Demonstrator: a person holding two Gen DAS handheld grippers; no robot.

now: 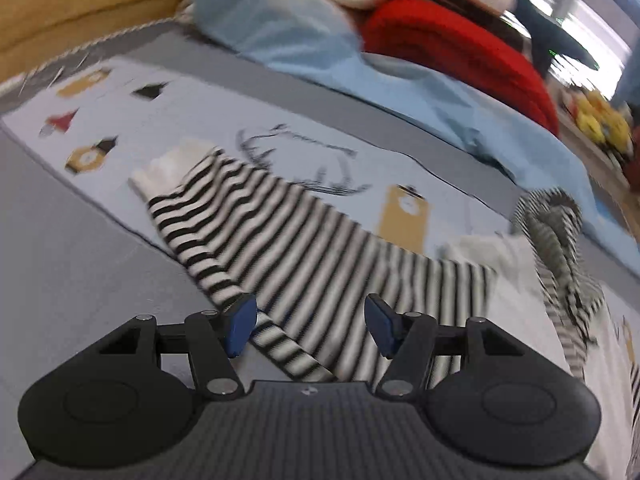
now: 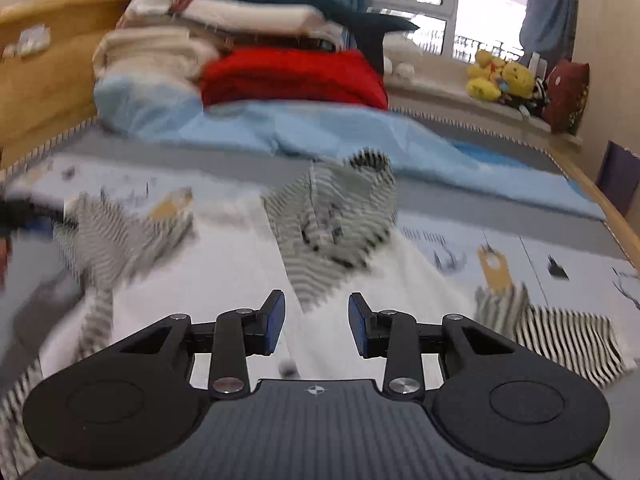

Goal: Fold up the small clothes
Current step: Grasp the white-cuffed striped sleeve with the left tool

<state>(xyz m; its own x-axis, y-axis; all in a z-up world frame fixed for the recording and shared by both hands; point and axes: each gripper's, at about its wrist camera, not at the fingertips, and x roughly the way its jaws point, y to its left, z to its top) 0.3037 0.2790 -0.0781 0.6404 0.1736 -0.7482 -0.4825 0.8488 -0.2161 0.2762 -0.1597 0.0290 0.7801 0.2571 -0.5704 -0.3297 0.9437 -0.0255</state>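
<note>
A small hooded top with a white body and black-and-white striped sleeves lies on the bed. In the left wrist view its striped sleeve [image 1: 256, 232] stretches out flat toward a white cuff [image 1: 168, 172], and the crumpled striped hood [image 1: 556, 232] sits at the right. My left gripper [image 1: 310, 326] is open just above the sleeve's near part, holding nothing. In the right wrist view the hood [image 2: 340, 216] stands bunched above the white body [image 2: 224, 280], with the other striped sleeve [image 2: 560, 336] at the right. My right gripper [image 2: 316, 326] is open over the white body, empty.
The top lies on a pale printed sheet [image 1: 120, 92] over a grey mattress [image 1: 60, 240]. A light blue blanket [image 2: 320, 128], a red folded blanket [image 2: 292, 76] and a pile of bedding [image 2: 180, 48] lie behind. A wooden headboard [image 2: 44, 72] is left; plush toys [image 2: 500, 76] sit on the sill.
</note>
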